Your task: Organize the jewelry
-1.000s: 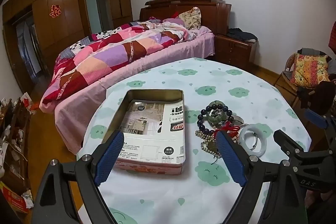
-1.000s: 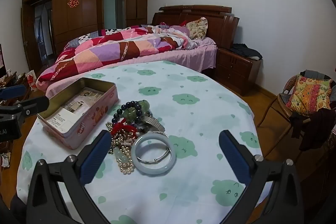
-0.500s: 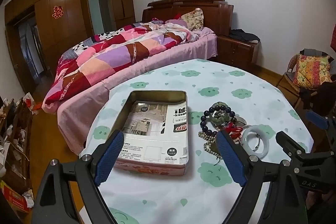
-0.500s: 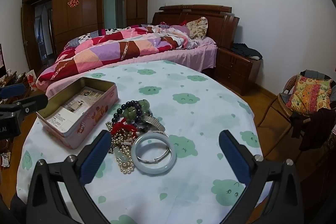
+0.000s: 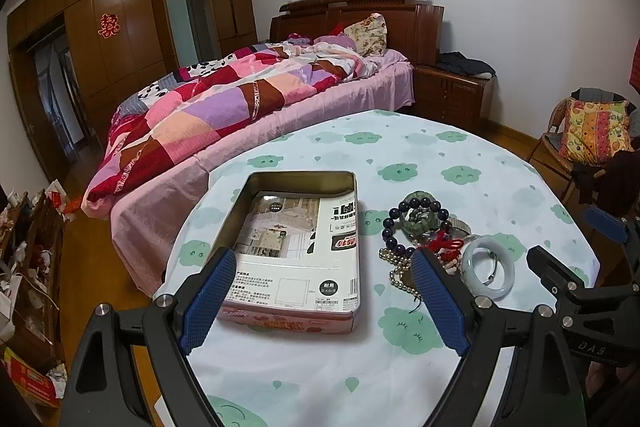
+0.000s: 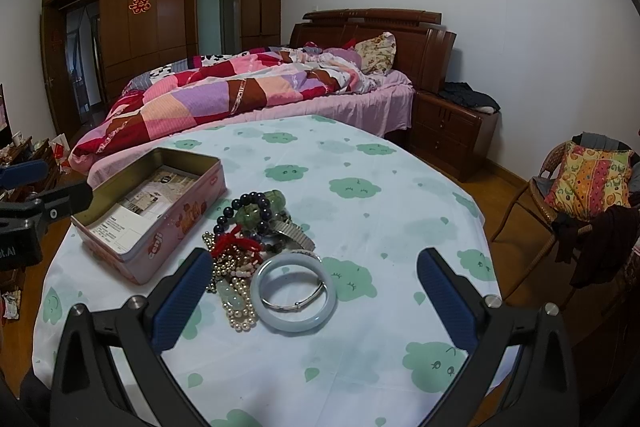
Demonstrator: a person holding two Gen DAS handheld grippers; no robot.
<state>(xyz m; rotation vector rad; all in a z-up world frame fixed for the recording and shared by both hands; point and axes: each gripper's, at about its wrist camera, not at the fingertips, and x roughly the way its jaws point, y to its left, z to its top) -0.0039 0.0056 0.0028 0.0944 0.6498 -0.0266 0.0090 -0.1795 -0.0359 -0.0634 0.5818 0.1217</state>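
a round counter (image 6: pixel 360 155) under a pale cloth printed with green clouds carries everything. behind it stands a bed (image 6: pixel 224 99) with a patchwork quilt and a dark wooden headboard.

on the counter's left part sits an open rectangular tin (image 5: pixel 296 247), its outer wall pink and printed, its inner wall dull metal. inside lies a flat printed paper card (image 5: pixel 304 259) covering nearly the whole floor of the tin; no jewelry is in it.

just right of the tin lies the jewelry pile (image 6: pixel 256 247), all on the cloth. nearest the cameras is a smooth, thick, pale bluish bangle (image 6: pixel 296 291) with a thin metal ring (image 6: pixel 294 293) lying inside its hole. touching it on the left is a string of small pearly beads (image 6: pixel 238 311). farther back lie a red cord knot (image 6: pixel 232 245), a bracelet of round dark blue beads (image 6: pixel 248 205) and a carved green piece (image 6: pixel 256 213) within its loop.

the left gripper (image 5: pixel 320 295) hangs released, blue textured pads wide apart, before the tin. the right gripper (image 6: pixel 312 299) is likewise spread wide and empty, the bangle lying between its pads in its own view.
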